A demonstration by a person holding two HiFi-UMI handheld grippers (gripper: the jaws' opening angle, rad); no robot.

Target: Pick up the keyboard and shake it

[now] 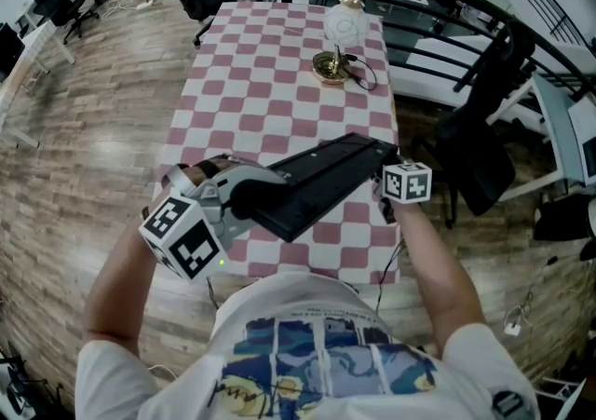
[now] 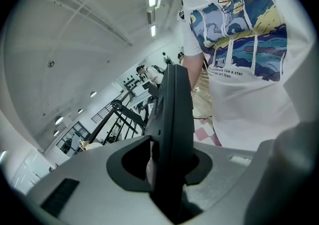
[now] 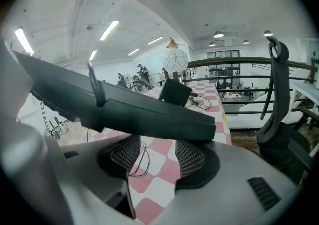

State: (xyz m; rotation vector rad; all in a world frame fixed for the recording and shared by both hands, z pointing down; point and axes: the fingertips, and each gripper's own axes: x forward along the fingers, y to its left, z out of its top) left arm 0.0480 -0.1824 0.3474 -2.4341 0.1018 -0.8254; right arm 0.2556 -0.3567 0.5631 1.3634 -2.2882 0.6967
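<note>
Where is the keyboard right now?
In the head view the keyboard hangs over the near end of the checked table, left end clamped in the left gripper, right end by the right gripper.

head view looks down, gripper views close, all share keyboard (image 1: 321,181)

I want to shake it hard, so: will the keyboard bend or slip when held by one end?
Probably stiff and light: the keyboard runs straight in the air with only the left tongs clamped on one end. It could twist or slip: smooth dark plastic, and the right tongs stand open at the other end.
</note>
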